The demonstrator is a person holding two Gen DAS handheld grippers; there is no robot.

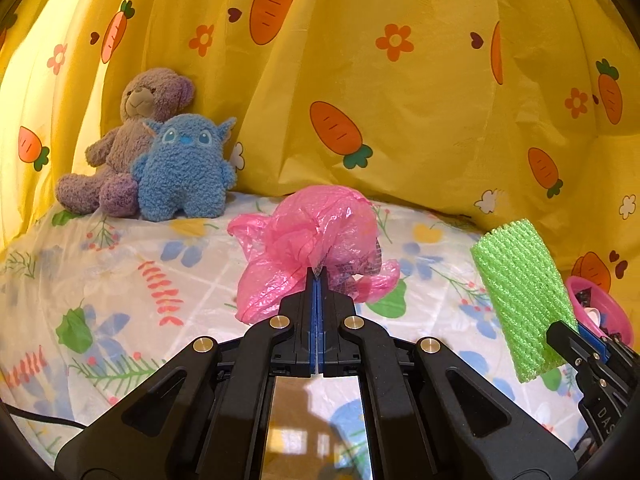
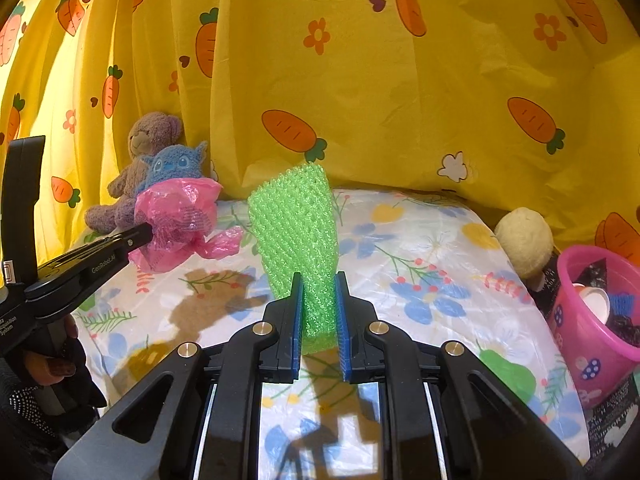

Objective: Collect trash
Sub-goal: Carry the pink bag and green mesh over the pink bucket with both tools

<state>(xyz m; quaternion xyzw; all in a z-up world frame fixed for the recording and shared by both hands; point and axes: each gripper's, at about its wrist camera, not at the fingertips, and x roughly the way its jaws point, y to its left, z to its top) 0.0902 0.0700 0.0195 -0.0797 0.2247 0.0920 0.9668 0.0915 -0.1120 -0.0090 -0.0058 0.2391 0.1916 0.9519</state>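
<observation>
Left tool (image 1: pixel 318 276) squeezed tight on a crinkly pink plastic bag (image 1: pixel 316 240), lifted above the flowery sheet (image 1: pixel 120 280) on the desk. Right tool (image 2: pixel 318 300) pinching the bottom of a green foam net (image 2: pixel 298 232), held upright, fingers pressed in on both sides. Seen from the right wrist, pink bag off to the left in the other tool, well apart from the green net. Pink bucket (image 2: pixel 588 344) at the right edge of the desk, with a white cup and dark scraps inside. Round cream ball (image 2: pixel 524 236) just behind the bucket. Purple teddy bear (image 1: pixel 132 140) and blue fuzzy monster (image 1: pixel 186 168) sitting side by side, touching, at the far left corner. Yellow curtain with carrots (image 1: pixel 400 100) hanging behind everything.
</observation>
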